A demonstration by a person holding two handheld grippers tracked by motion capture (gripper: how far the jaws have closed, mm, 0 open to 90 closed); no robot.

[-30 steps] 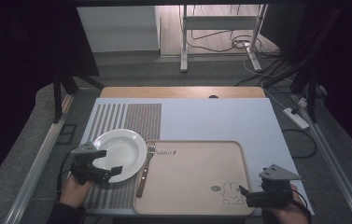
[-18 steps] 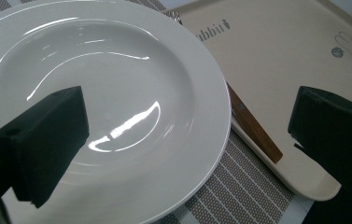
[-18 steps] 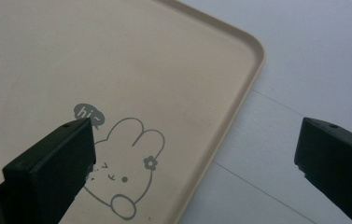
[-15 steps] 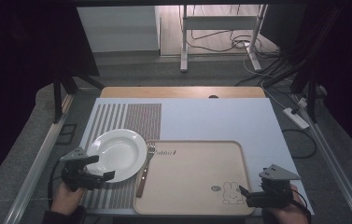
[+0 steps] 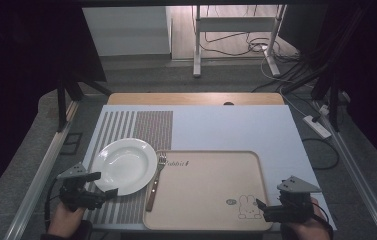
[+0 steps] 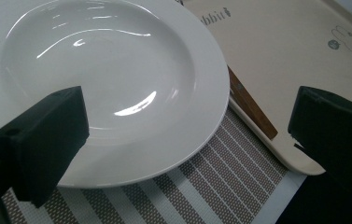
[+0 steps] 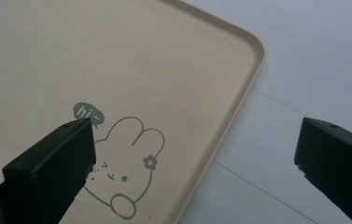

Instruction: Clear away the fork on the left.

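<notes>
Scene: You sit at a pale blue table [image 5: 226, 127] with a striped placemat [image 5: 148, 125] at its left and a beige tray [image 5: 206, 190] printed with a rabbit just beside it.

Left gripper: Your left gripper [image 5: 107, 184] hangs at the near rim of the white plate [image 5: 124, 165], its jaws spread wide; in the left gripper view one black jaw overlaps the plate's rim and the other stands out over the tray's corner, so nothing is clamped.

Right gripper: Your right gripper [image 5: 260, 209] rests low at the tray's near right corner, jaws wide apart and empty, one over the rabbit drawing [image 7: 122, 179] and one over bare table.

Plate: It lies flat on the placemat, empty, its right rim just beside the tray's left edge.

Fork: A wooden-handled fork [image 5: 155, 182] lies between plate and tray, along the tray's left edge, tines pointing away from you.

Step in hand: By the look of it, you are lining up for a grip on the plate's near rim; no hold is made yet.

Next move: Likely, bring one jaw under the rim and one over it, then close firmly; the glazed lip looks slippery, and the fork sits near enough to be nudged.
</notes>
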